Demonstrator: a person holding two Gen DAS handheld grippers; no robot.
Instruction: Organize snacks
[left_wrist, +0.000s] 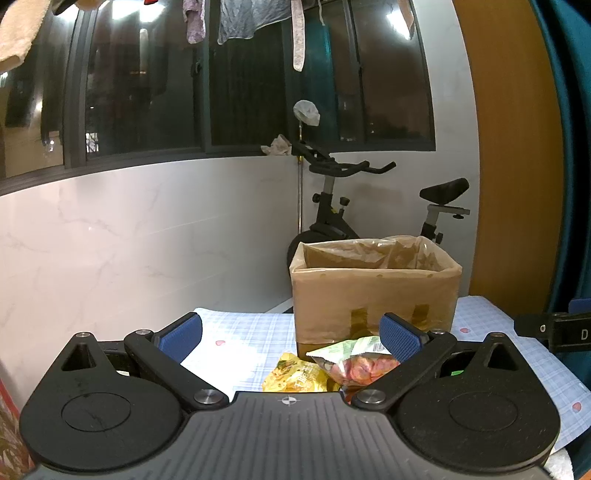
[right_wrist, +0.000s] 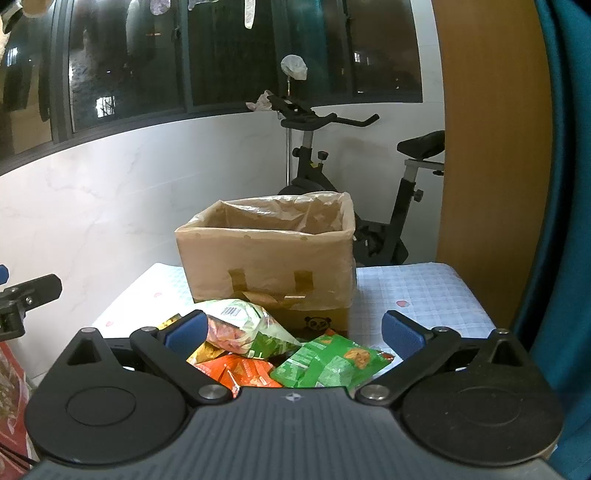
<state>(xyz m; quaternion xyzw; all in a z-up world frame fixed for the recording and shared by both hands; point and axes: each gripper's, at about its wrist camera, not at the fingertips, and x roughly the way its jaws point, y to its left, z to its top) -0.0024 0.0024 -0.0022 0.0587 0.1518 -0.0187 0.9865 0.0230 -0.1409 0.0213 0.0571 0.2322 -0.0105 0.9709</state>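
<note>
My own housings hide the near part of the bench (right_wrist: 424, 291), so I cannot see how far the snack pile runs toward me. From the right gripper (right_wrist: 293, 330), jaws wide apart and holding nothing, I see a pale green bag (right_wrist: 251, 328) lying on an orange packet (right_wrist: 243, 373) beside a green packet (right_wrist: 328, 363), all just in front of the lined cardboard box (right_wrist: 269, 258). The left gripper (left_wrist: 291, 338), also spread wide and empty, catches only that bag and a yellow packet (left_wrist: 295, 374), both partly cut off. The box's inside is out of sight. Bare checked cloth lies open to either side of the box, up to the bench edges.
</note>
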